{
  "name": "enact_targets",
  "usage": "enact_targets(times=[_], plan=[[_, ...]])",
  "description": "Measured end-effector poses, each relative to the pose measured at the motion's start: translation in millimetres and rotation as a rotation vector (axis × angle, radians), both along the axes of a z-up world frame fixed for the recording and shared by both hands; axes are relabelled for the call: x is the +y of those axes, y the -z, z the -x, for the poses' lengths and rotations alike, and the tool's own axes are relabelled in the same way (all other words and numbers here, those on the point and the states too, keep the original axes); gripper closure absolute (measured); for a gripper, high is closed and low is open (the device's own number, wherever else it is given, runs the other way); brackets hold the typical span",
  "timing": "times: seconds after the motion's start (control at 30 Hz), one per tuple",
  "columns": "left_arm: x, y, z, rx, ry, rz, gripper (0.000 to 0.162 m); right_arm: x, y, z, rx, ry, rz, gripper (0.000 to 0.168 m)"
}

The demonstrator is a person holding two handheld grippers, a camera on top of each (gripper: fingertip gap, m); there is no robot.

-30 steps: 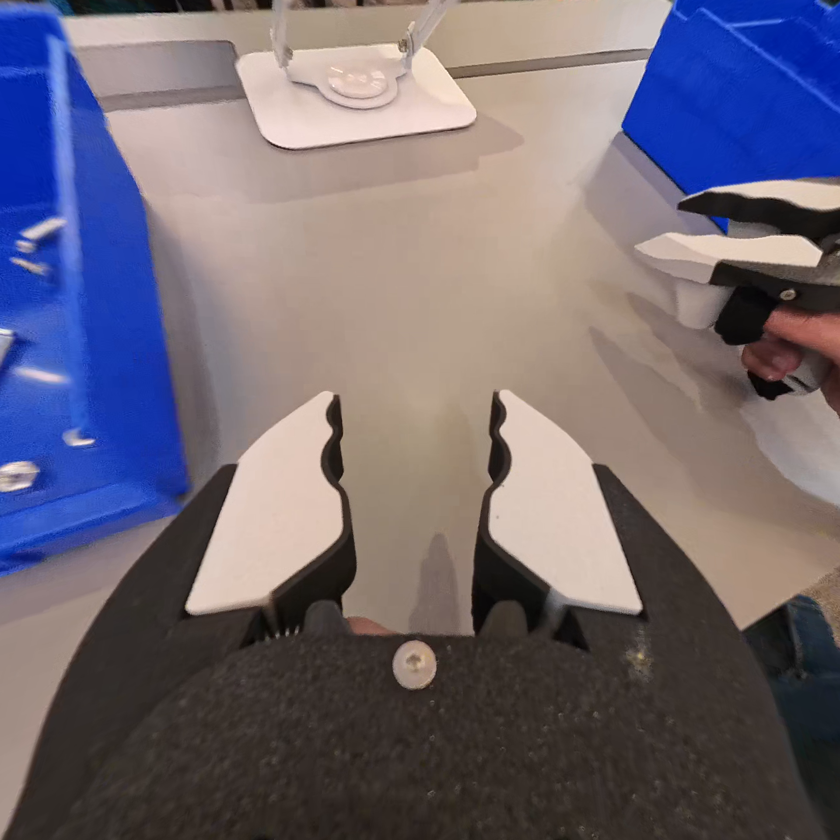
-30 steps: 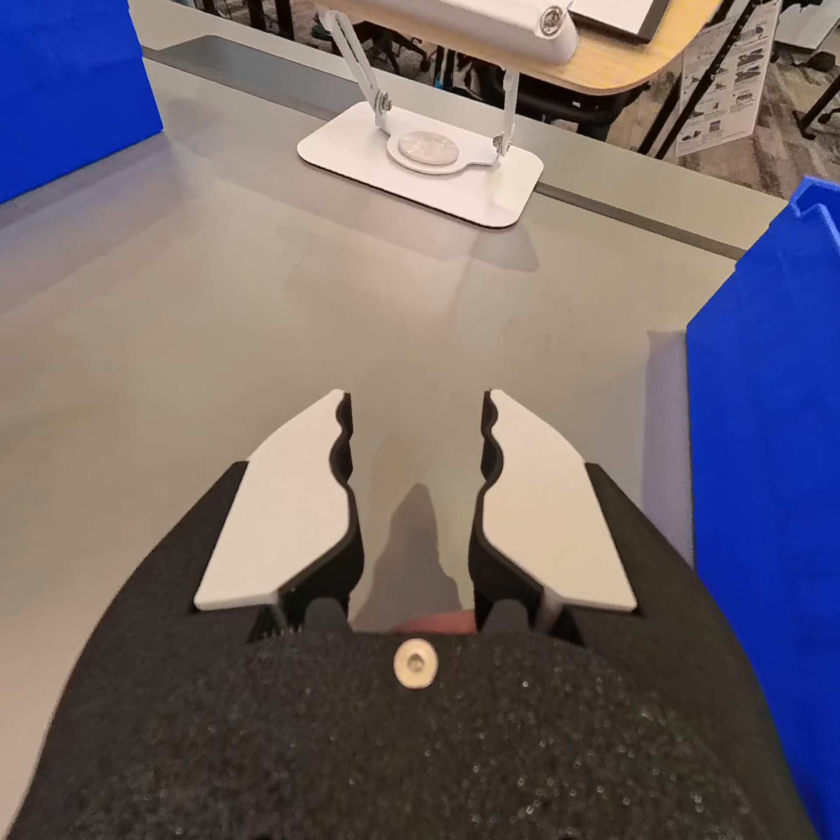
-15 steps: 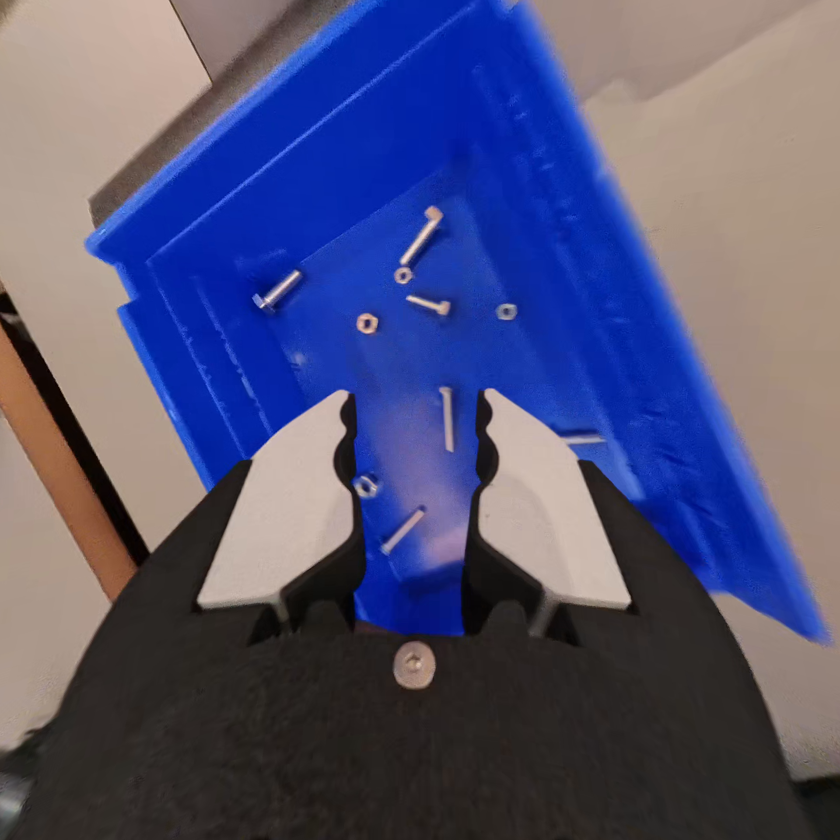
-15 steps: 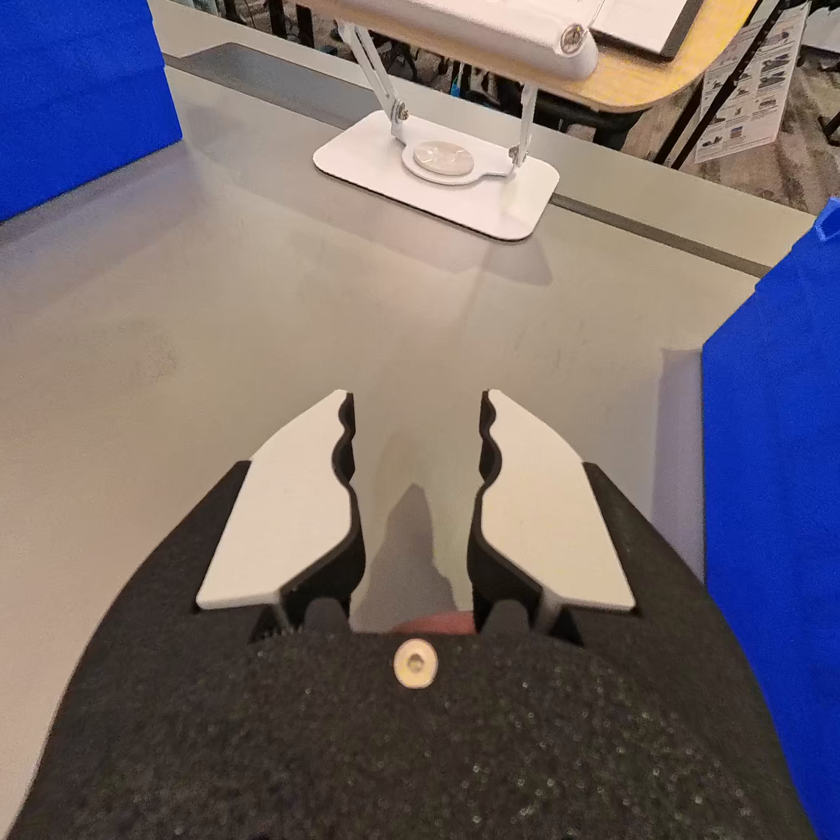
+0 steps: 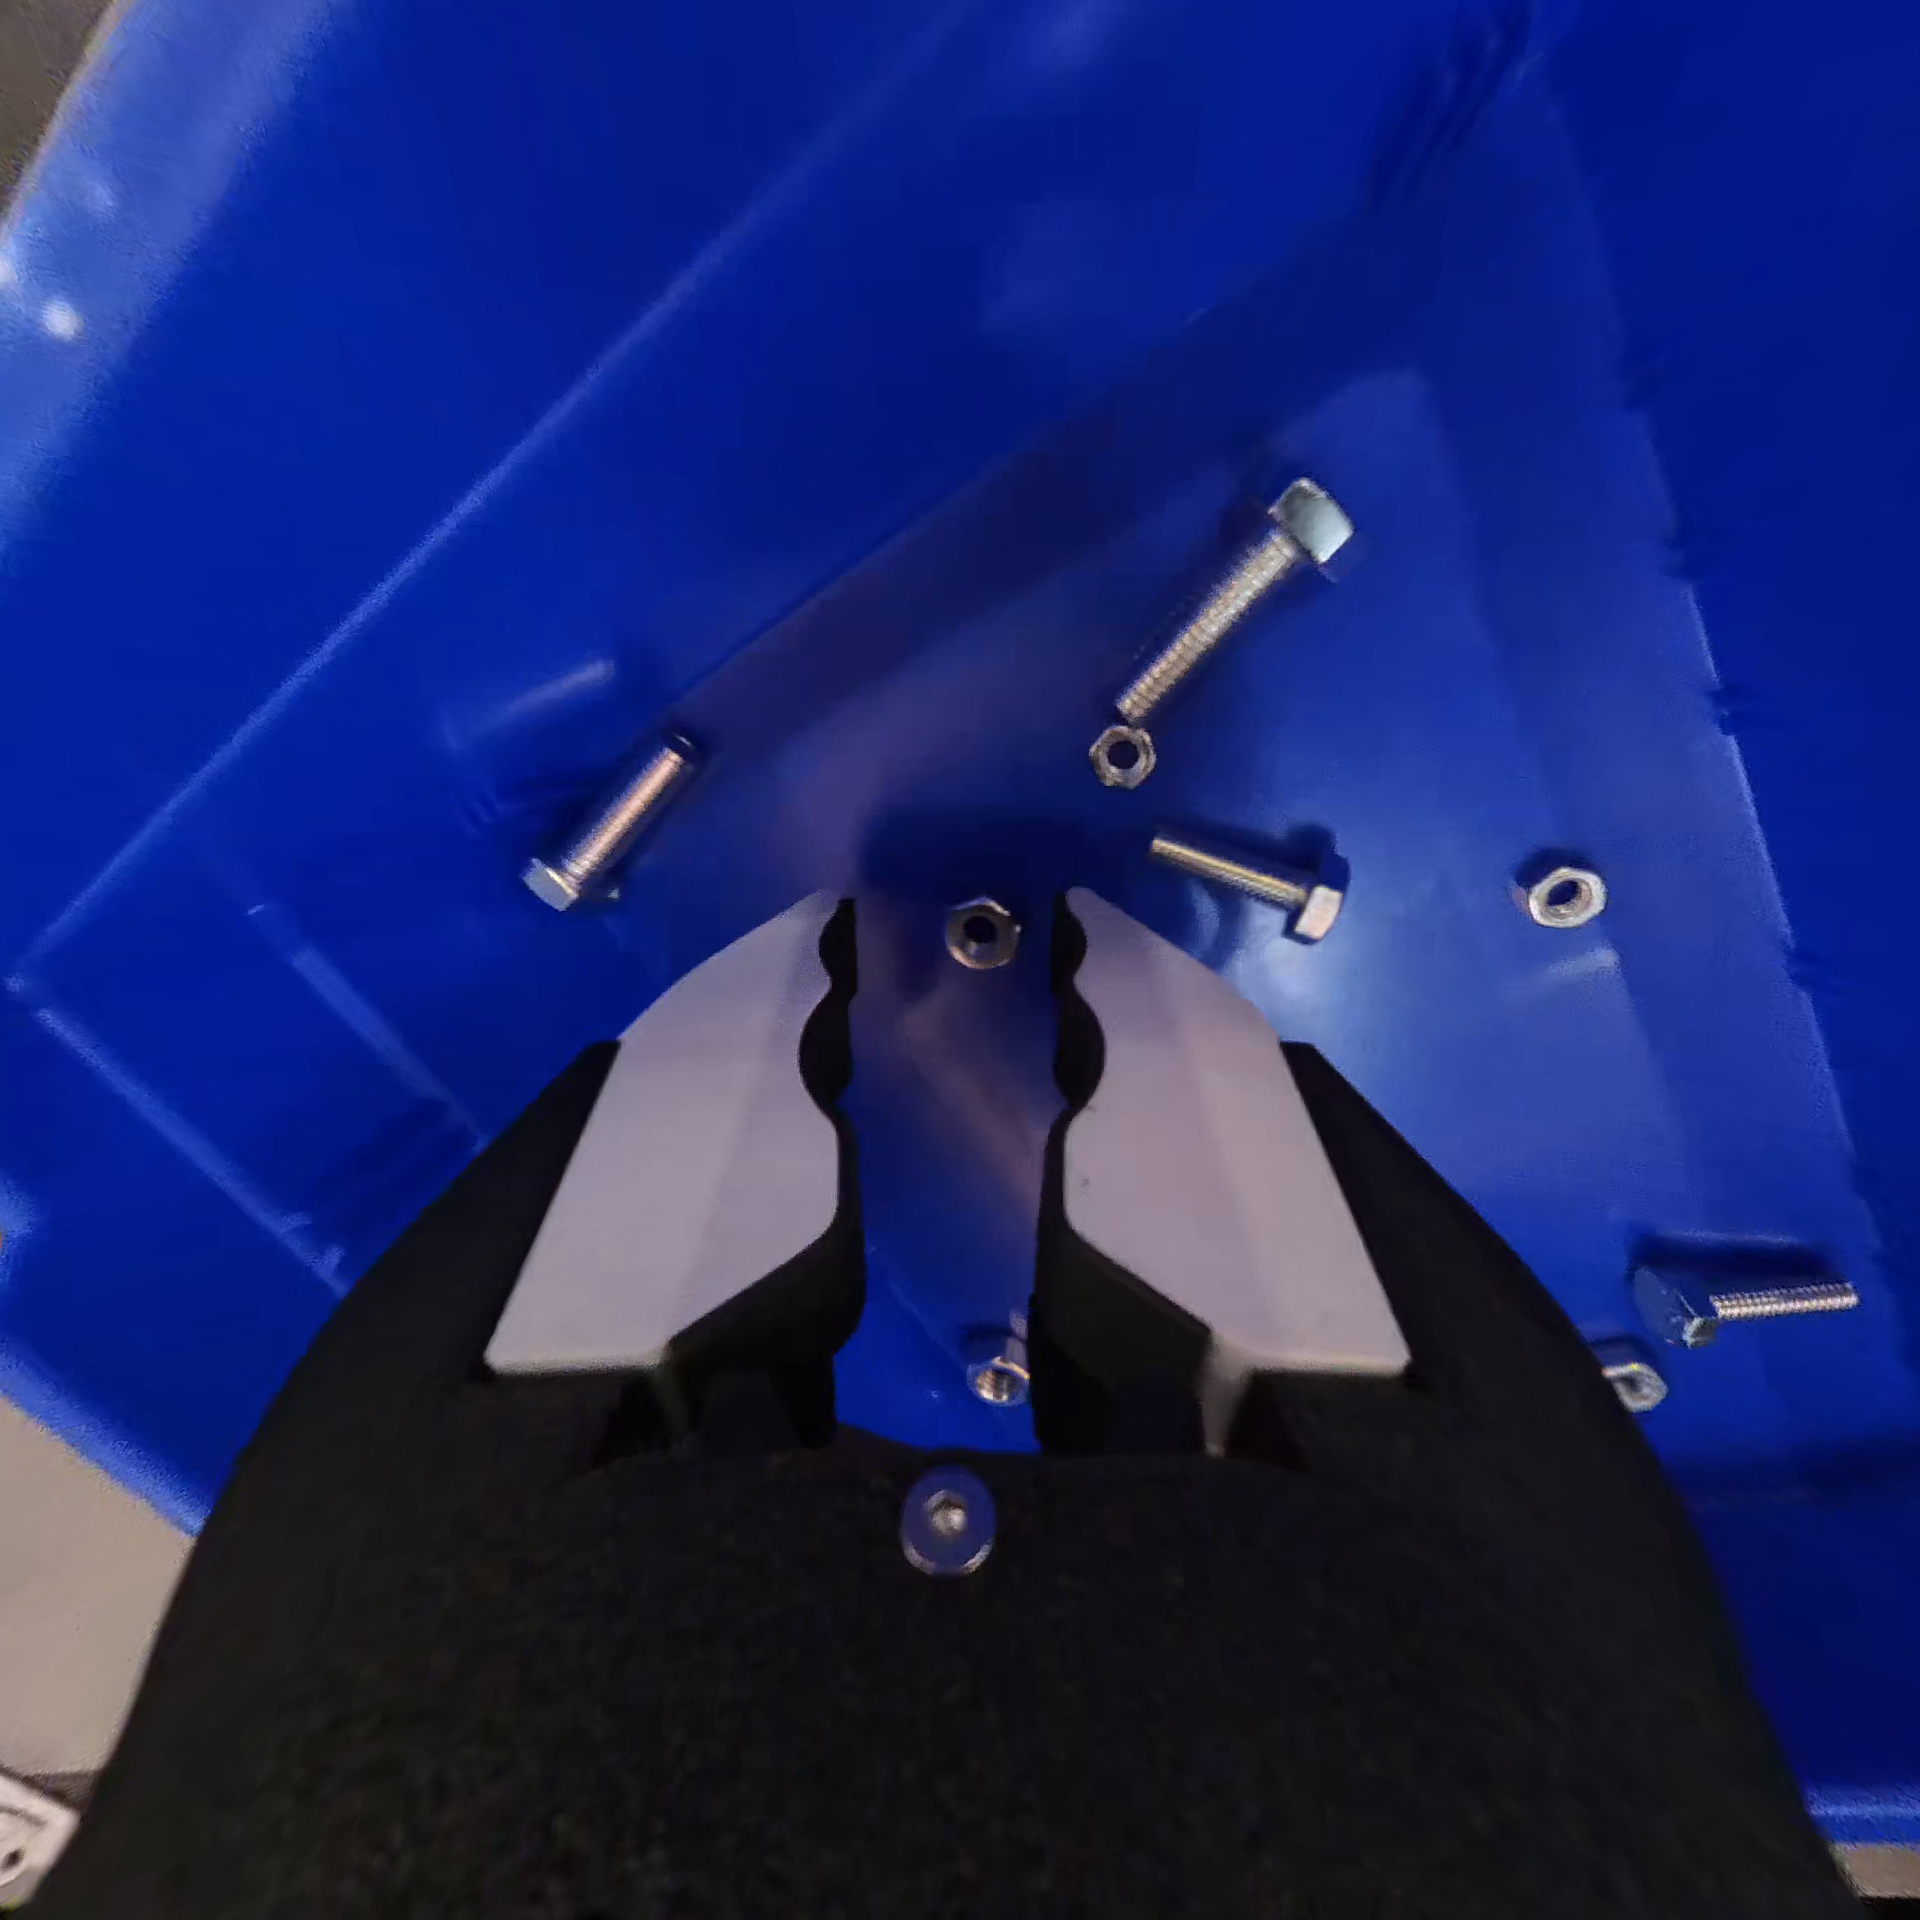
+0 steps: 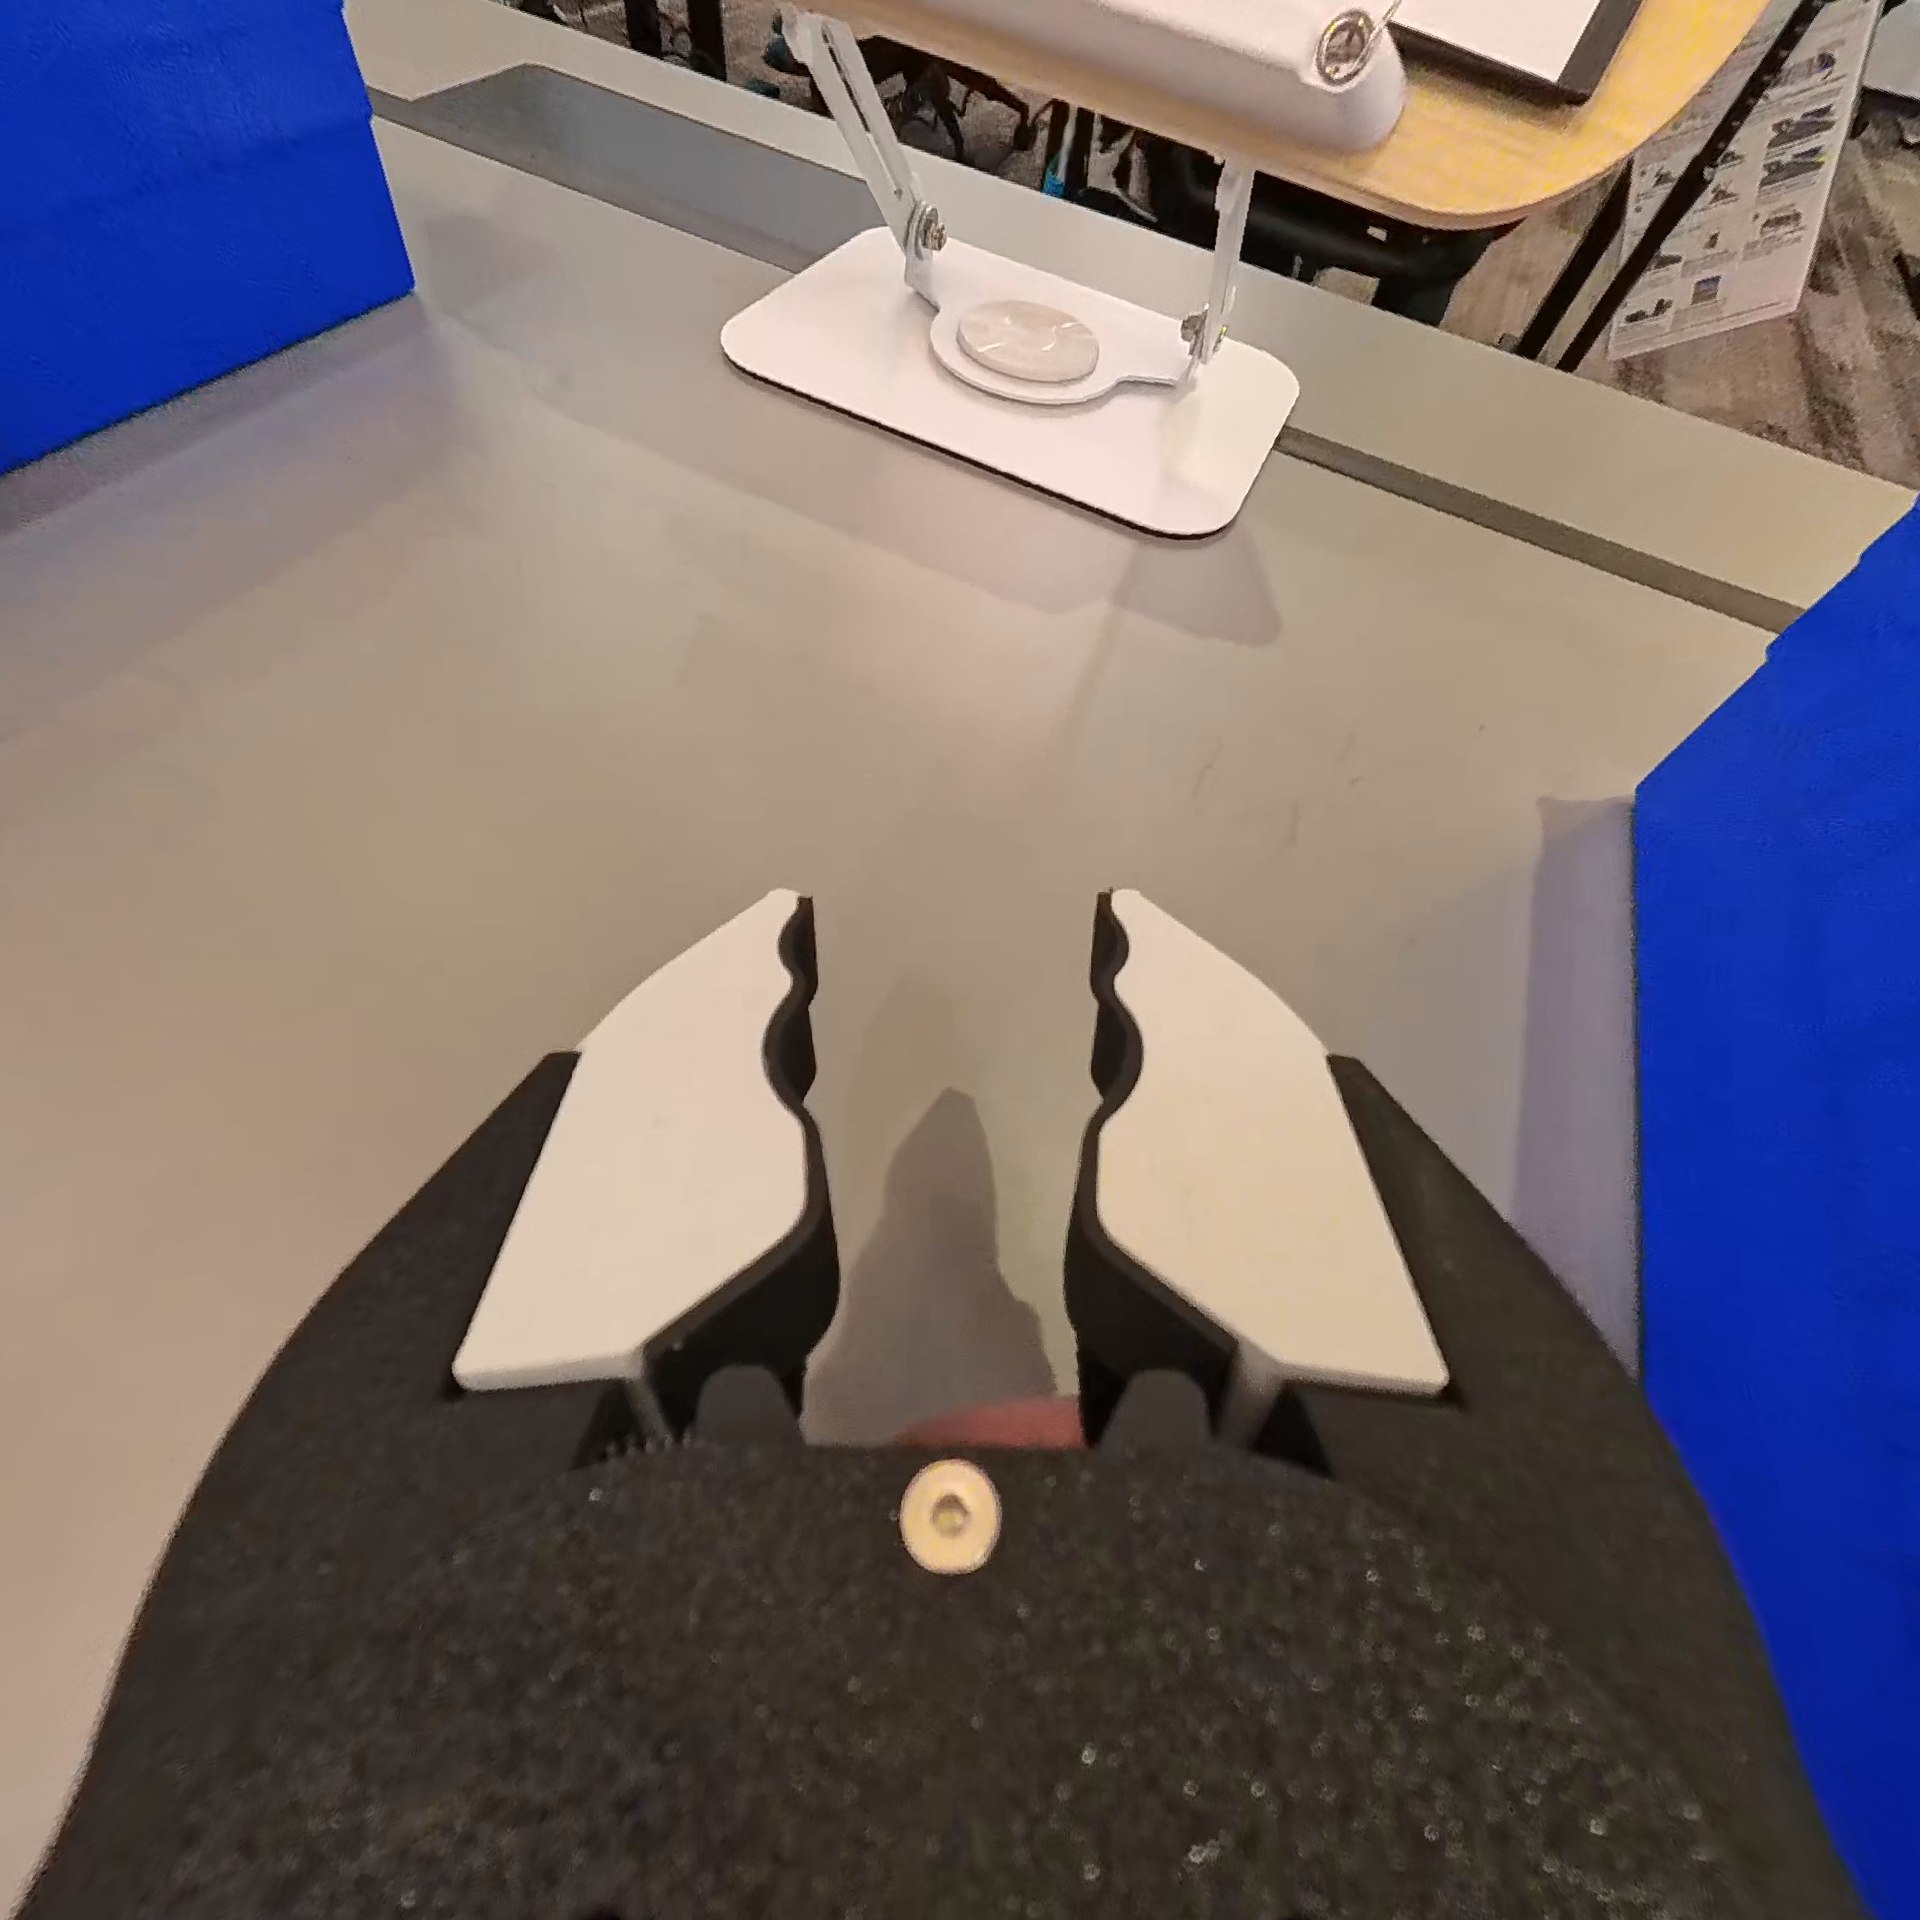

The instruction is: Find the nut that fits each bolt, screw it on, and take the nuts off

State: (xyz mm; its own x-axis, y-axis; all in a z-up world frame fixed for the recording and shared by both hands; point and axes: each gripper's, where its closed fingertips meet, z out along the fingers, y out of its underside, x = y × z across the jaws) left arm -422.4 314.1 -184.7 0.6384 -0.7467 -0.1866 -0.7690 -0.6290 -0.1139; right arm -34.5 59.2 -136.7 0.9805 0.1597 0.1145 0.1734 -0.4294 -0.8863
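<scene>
My left gripper [image 5: 954,914] is open and reaches down inside a blue bin [image 5: 520,416]. A small hex nut [image 5: 981,936] lies on the bin floor between its fingertips, not gripped. Around it lie a long bolt [image 5: 1231,613], a short thick bolt [image 5: 613,826], another short bolt [image 5: 1247,888], a nut [image 5: 1122,755] at the long bolt's tip, a nut [image 5: 1566,898] to the right, a bolt [image 5: 1745,1307] at the far right, and a nut [image 5: 995,1380] under the fingers. My right gripper [image 6: 954,914] is open and empty above the grey table [image 6: 520,779].
A white stand base [image 6: 1013,384] sits at the far side of the table. A blue bin wall [image 6: 1787,1039] stands close on the right of my right gripper, another blue bin [image 6: 177,197] at the far left. A wooden desk and chairs lie beyond. The left gripper's tips are roughly 45 cm from the right gripper's. The right gripper is farther from the short thick bolt [image 5: 613,826], some 50 cm, than the left, some 5 cm.
My left gripper swung from over the table to the blue bin and dropped deep into it, its fingertips now either side of a nut. My right gripper drifted slightly forward, still open.
</scene>
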Motion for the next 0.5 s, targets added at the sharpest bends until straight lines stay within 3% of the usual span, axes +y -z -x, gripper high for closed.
enact_targets(times=[0.03, 0.1, 0.33, 0.5], plan=[[-1, 1, 2, 0.012, 0.007, 0.01, 0.134, 0, 0, 0, 0.001, 0.0, 0.001, 0.117], [-4, 3, 3, 0.013, 0.012, 0.027, 0.146, 0, 0, 0, -0.002, -0.001, 0.002, 0.117], [-16, -1, 5, -0.048, 0.002, 0.059, 0.147, 0, -1, 4, 0.003, -0.011, 0.002, 0.118], [-36, -53, -15, -0.119, 0.087, -0.033, 0.148, -1, -7, 6, -0.004, -0.017, -0.009, 0.119]])
